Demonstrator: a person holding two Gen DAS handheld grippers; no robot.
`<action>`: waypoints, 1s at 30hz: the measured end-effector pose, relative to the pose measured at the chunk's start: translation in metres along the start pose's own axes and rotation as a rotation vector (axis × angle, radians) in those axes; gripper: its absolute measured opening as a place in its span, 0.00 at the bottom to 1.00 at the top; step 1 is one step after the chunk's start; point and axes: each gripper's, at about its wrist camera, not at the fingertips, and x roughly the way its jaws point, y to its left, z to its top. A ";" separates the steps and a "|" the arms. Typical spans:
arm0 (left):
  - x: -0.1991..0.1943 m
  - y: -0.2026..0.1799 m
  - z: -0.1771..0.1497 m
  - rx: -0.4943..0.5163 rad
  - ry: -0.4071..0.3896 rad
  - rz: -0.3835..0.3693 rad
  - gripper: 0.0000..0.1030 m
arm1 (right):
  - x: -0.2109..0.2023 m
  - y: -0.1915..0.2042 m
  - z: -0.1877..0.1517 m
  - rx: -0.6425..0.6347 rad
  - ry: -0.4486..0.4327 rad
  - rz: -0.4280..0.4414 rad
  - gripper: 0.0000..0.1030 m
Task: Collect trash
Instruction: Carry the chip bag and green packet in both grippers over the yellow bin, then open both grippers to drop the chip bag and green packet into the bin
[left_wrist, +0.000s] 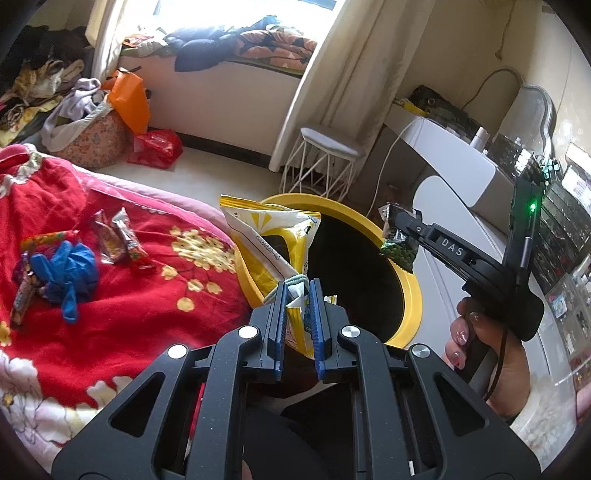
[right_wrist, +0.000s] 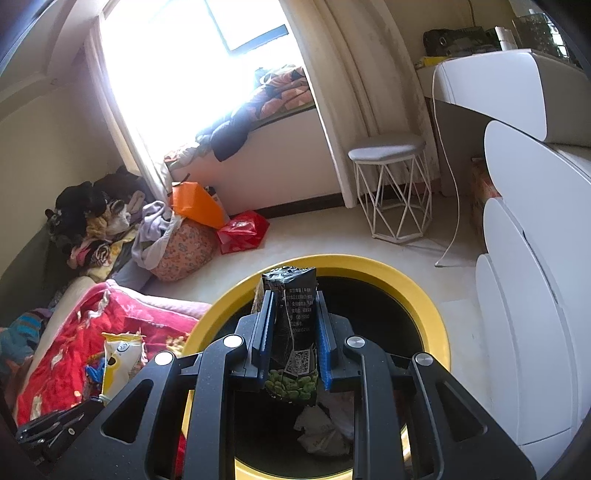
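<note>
Yellow-rimmed bin (right_wrist: 424, 291) with black inside; yellow-and-white snack bag (left_wrist: 273, 240); black packet (right_wrist: 293, 332) printed with green peas; red bedspread (left_wrist: 122, 295) patterned with yellow blossoms; crumpled blue glove (left_wrist: 66, 273); orange bag (right_wrist: 194, 205); blue-padded black fingers (left_wrist: 317, 314).

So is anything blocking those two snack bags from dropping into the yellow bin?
Nothing visible. The green pea bag hangs over the yellow bin's open mouth; the yellow-white bag is at its near rim.
</note>
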 end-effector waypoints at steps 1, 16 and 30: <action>0.002 -0.001 0.000 0.001 0.004 -0.002 0.08 | 0.001 0.000 0.000 0.002 0.003 -0.002 0.19; 0.045 -0.015 0.005 0.032 0.070 -0.020 0.08 | 0.015 -0.020 -0.004 0.050 0.064 -0.012 0.22; 0.032 -0.007 0.016 0.024 -0.017 -0.025 0.72 | 0.010 -0.027 0.000 0.078 0.037 -0.036 0.53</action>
